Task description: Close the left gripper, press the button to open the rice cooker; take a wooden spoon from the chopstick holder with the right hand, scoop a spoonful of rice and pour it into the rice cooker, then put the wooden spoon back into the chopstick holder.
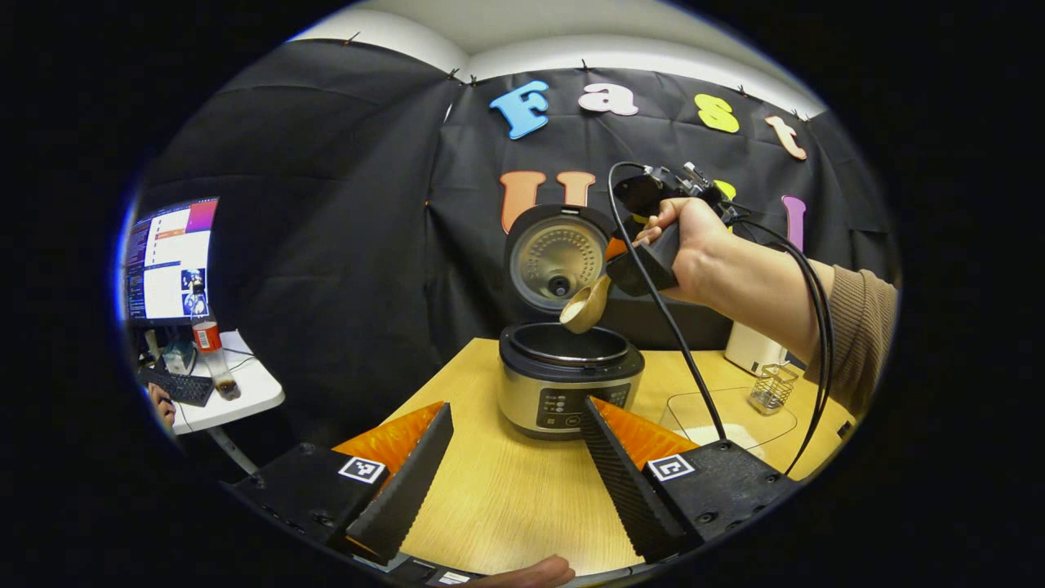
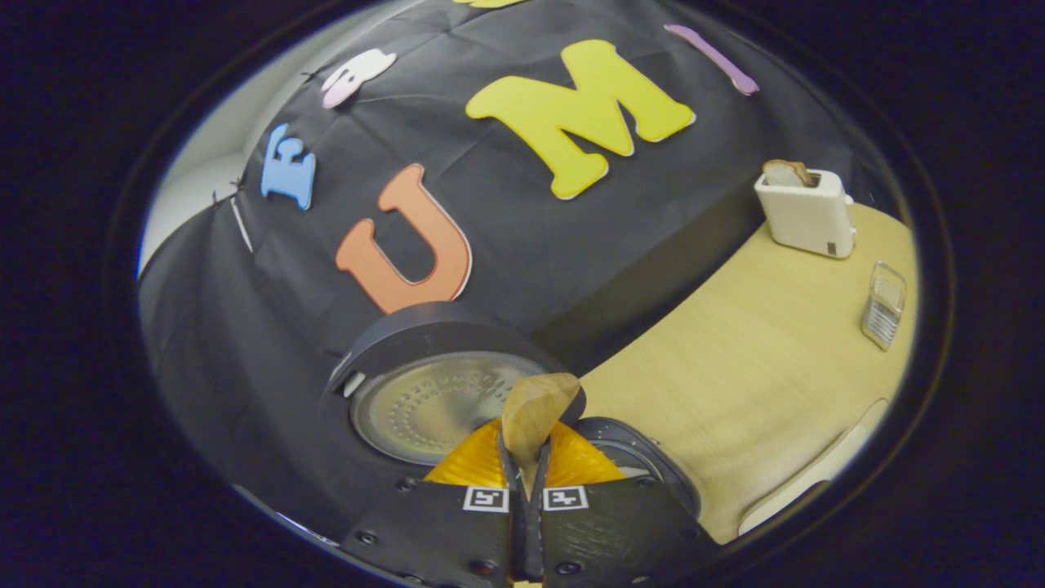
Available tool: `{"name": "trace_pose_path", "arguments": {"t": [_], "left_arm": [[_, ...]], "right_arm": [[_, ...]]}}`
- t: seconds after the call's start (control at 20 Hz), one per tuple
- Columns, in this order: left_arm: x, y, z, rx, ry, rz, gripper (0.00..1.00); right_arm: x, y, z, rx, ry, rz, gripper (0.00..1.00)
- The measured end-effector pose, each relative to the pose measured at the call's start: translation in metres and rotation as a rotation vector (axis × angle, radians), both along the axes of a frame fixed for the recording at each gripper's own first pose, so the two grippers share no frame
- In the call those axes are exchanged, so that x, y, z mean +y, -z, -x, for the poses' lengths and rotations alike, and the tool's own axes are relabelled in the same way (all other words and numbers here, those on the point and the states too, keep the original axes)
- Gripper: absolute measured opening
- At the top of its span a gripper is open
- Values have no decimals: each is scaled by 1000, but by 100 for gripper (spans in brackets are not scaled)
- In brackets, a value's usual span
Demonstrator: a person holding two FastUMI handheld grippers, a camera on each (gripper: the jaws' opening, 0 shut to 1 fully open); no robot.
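Fingers of right gripper (image 2: 524, 474) pinch spoon (image 2: 535, 416) at lower centre, tipped over cooker (image 1: 569, 377); left gripper (image 1: 516, 457) spread, idle; pouring step; next: return spoon to holder (image 1: 772, 387), right of frame.

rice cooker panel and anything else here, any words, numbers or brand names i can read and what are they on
No text reads clearly.
rice cooker control panel: small pale marks, too small to read.
square tag on the left gripper: a black and white pattern, not words.
toaster: one small dark mark, too small to read.
bottle on the side table: label blurred, unreadable.
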State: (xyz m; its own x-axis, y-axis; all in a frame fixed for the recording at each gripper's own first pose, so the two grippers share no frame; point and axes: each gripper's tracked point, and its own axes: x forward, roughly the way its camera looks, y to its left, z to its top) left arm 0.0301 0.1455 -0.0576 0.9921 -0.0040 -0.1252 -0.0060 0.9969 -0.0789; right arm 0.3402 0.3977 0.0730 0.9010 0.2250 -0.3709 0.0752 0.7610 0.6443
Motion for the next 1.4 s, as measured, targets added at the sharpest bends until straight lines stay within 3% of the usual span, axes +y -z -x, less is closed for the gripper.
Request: {"name": "trace_pose_path", "arguments": {"t": [0.2, 0.45, 0.85, 0.95, 1.15, 1.4], "left_arm": [[10, -4, 3, -12, -40, -12, 100], [2, -8, 4, -23, -21, -13, 100], [3, -10, 7, -17, -41, -40, 100], [3, -12, 8, -23, -43, -46, 100], [-2, -18, 10, -39, -39, -38, 100], [-11, -23, 8, -48, -38, -30, 100]], "right_arm": [[12, -3, -8, -62, -59, 226, 0], [25, -10, -10, -188, -141, 572, 0], [56, -14, 12, -408, -296, 1137, 0], [59, -11, 15, -432, -309, 1175, 1], [49, -13, 12, -417, -319, 1100, 1], [-7, -37, 18, -416, -247, 1055, 1]]}}
